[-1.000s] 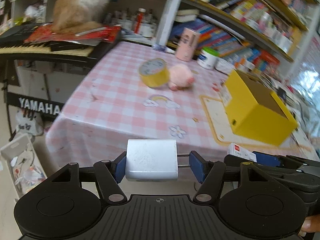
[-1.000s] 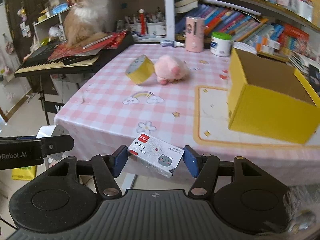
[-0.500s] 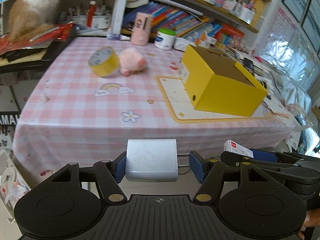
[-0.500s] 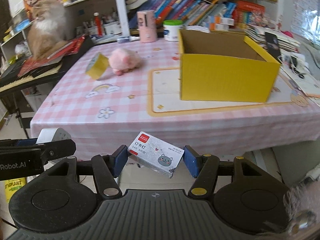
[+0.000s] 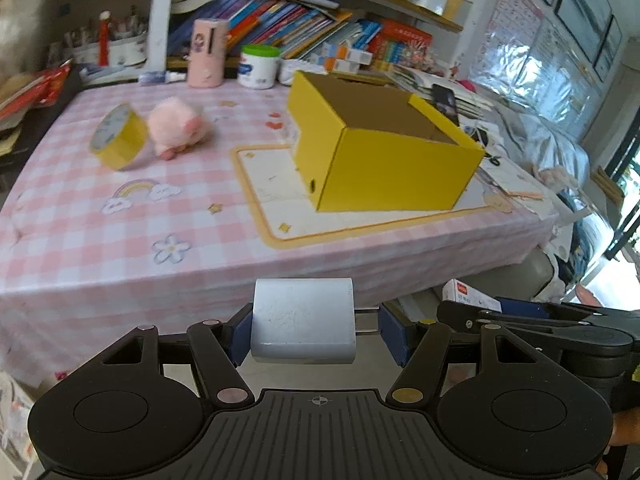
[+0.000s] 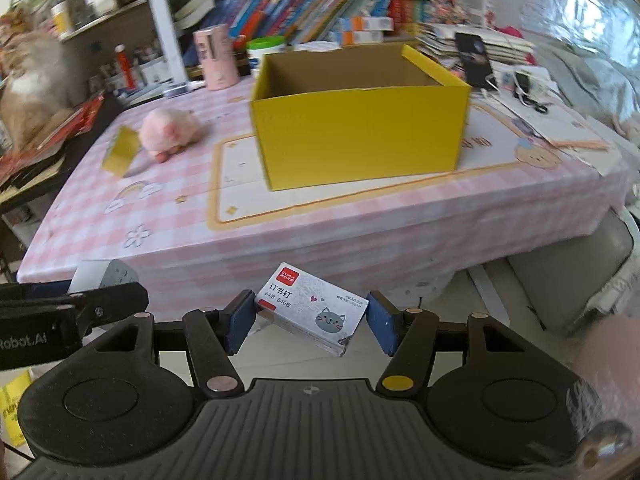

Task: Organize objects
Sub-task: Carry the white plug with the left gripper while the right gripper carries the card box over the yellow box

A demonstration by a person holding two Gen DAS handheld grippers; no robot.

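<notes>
My left gripper [image 5: 316, 330] is shut on a white charger plug [image 5: 303, 320], held in front of the table's near edge. My right gripper [image 6: 310, 320] is shut on a small staples box [image 6: 312, 312] with a cat drawing, also off the table's front. An open yellow cardboard box [image 5: 384, 152] stands on the pink checked table [image 5: 120, 232]; it also shows in the right wrist view [image 6: 360, 120]. A yellow tape roll [image 5: 118, 138] and a pink plush toy [image 5: 178, 130] lie at the table's left back.
A pink cylinder [image 5: 206, 54] and a white tub with a green lid [image 5: 258, 66] stand at the table's back edge before bookshelves. A phone [image 6: 474, 60] and papers lie right of the box. A cat [image 6: 28, 88] sits on a keyboard at left.
Both grippers have swung right and moved nearer the table, so the yellow box now stands closer and more central. Both still hold their objects.
</notes>
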